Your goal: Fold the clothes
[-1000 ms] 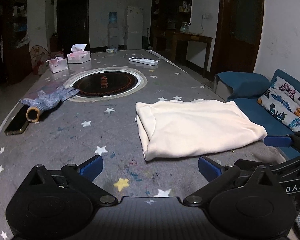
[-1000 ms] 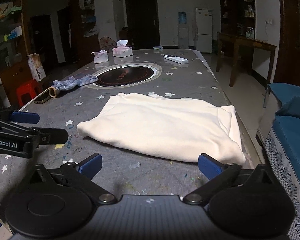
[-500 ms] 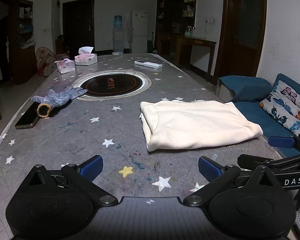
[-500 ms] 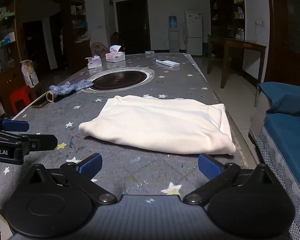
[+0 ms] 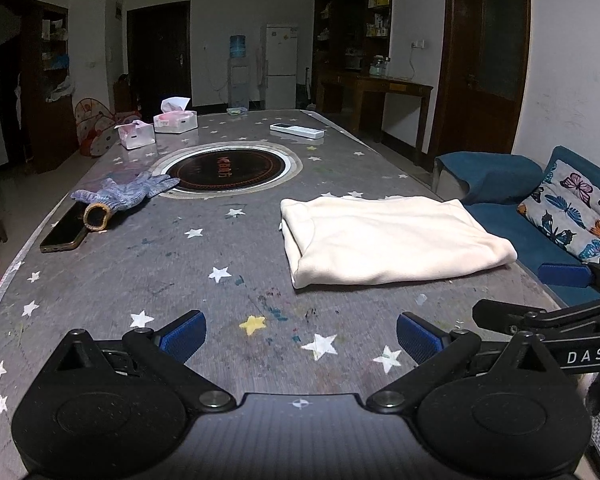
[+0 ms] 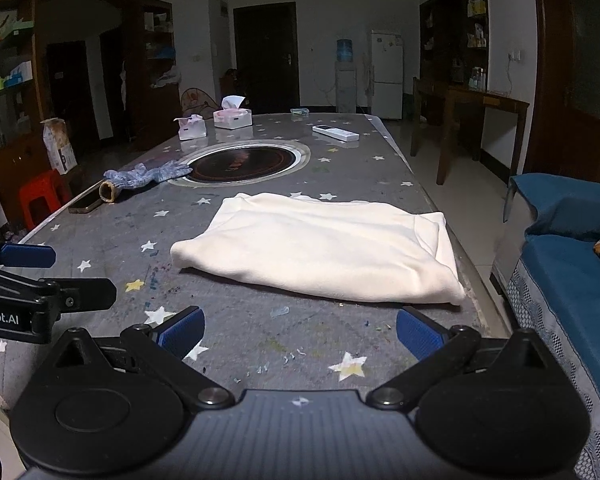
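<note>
Cream-coloured clothing (image 5: 392, 240) lies folded into a neat flat rectangle on the grey, star-printed table (image 5: 204, 264), close to the edge that faces the blue sofa (image 5: 532, 236). From the right wrist view the same bundle (image 6: 324, 252) shows a rounded fold toward the table's middle and layered edges at the end nearest the sofa (image 6: 560, 276).

Both tools are held low over the near end of the table, short of the cloth and not touching it. The left gripper (image 5: 300, 336) has its blue-padded fingers (image 5: 182, 336) spread wide with nothing between them, only the painted stars and smudges of the tabletop showing in the gap. The right gripper (image 6: 300, 334) is likewise spread wide and empty, its fingers (image 6: 418, 336) pointing at the near long edge of the fold. Each tool also shows at the side of the other's view.

Farther along the table a dark round hotplate (image 5: 228, 168) is set into the surface. A blue-grey knitted glove (image 5: 128, 194) lies just left of it, its fingertips reaching the ring, and a phone (image 5: 64, 232) rests beside the cuff near the table's left edge. Two tissue boxes (image 5: 156, 128) stand at the far end, and a white remote (image 5: 296, 131) lies to their right. A butterfly-print cushion (image 5: 576, 212) sits on the sofa.
</note>
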